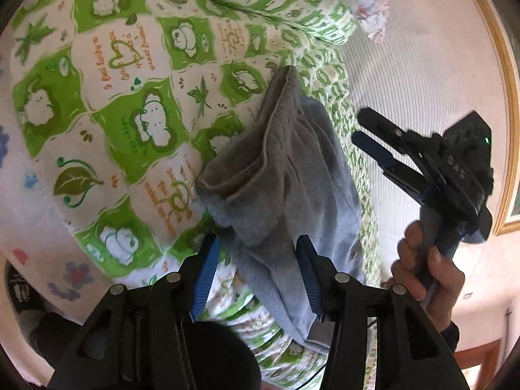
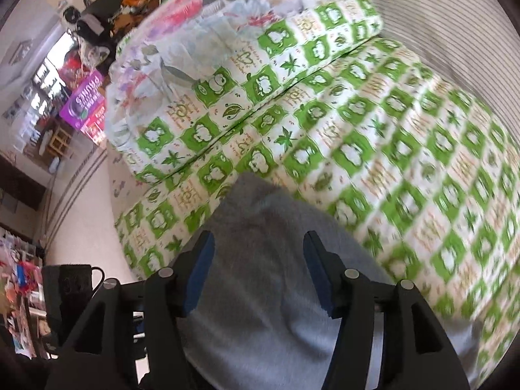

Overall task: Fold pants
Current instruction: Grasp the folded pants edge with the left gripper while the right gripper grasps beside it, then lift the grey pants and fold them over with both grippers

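Observation:
Grey pants (image 1: 292, 175) lie folded in a long bundle on a green-and-white patterned quilt (image 1: 130, 97), with a hemmed opening facing left. My left gripper (image 1: 256, 243) hovers open over the near end of the pants; the cloth shows between its blue pads, but they do not press on it. In the left wrist view my right gripper (image 1: 360, 125) is held in a hand (image 1: 432, 269) to the right of the pants, raised, with nothing between its fingers. The right wrist view shows that gripper (image 2: 259, 237) open above the grey pants (image 2: 260, 292), which look blurred.
A folded stack of quilt and floral blanket (image 2: 195, 32) lies beyond the pants. A striped sheet (image 2: 455, 16) covers the bed to the right. At the left are a cluttered room, a purple box (image 2: 84, 104) and a black mug (image 2: 71, 282). A gold frame (image 1: 510, 97) hangs at right.

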`<state>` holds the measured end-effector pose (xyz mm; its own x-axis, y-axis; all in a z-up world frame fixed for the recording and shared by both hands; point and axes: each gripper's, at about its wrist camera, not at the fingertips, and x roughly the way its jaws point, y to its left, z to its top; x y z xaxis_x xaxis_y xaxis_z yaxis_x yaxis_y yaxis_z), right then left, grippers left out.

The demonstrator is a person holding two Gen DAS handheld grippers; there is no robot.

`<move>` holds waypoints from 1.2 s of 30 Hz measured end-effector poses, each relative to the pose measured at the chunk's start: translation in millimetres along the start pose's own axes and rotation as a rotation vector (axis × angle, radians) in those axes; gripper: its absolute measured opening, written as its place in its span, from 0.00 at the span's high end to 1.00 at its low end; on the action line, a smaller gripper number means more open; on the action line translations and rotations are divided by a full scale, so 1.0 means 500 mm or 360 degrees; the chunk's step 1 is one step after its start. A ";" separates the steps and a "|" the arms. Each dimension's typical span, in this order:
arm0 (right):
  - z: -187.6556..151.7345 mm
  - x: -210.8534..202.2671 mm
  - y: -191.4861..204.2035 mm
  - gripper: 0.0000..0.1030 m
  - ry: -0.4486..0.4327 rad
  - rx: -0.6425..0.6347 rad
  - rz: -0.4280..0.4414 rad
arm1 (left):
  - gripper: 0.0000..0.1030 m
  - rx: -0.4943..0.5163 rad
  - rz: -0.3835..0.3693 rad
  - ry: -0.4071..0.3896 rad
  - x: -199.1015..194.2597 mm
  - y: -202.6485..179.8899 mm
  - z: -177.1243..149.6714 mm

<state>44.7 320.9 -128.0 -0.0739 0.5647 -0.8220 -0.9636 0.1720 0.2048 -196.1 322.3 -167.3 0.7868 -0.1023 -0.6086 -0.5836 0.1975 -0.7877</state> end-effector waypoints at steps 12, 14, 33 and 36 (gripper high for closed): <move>0.080 0.175 0.027 0.41 0.0226 -0.0153 -0.0040 | 0.56 0.0020 0.0019 -0.0020 0.038 0.001 0.010; 0.077 0.196 0.018 0.42 0.0247 -0.0127 -0.0029 | 0.63 0.0030 0.0040 -0.0032 0.040 -0.001 0.009; -0.020 -0.131 -0.045 0.77 -0.0220 0.0100 0.0065 | 0.88 0.0492 0.0004 -0.0142 0.012 -0.215 -0.064; -0.060 -0.194 -0.066 0.77 -0.0301 0.0147 0.0045 | 0.88 0.0606 -0.0042 -0.0111 0.023 -0.268 -0.106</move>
<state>75.7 236.2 -71.2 -0.0427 0.7105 -0.7024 -0.9336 0.2220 0.2813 -119.4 243.0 -73.9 0.8200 -0.0485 -0.5703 -0.4569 0.5446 -0.7033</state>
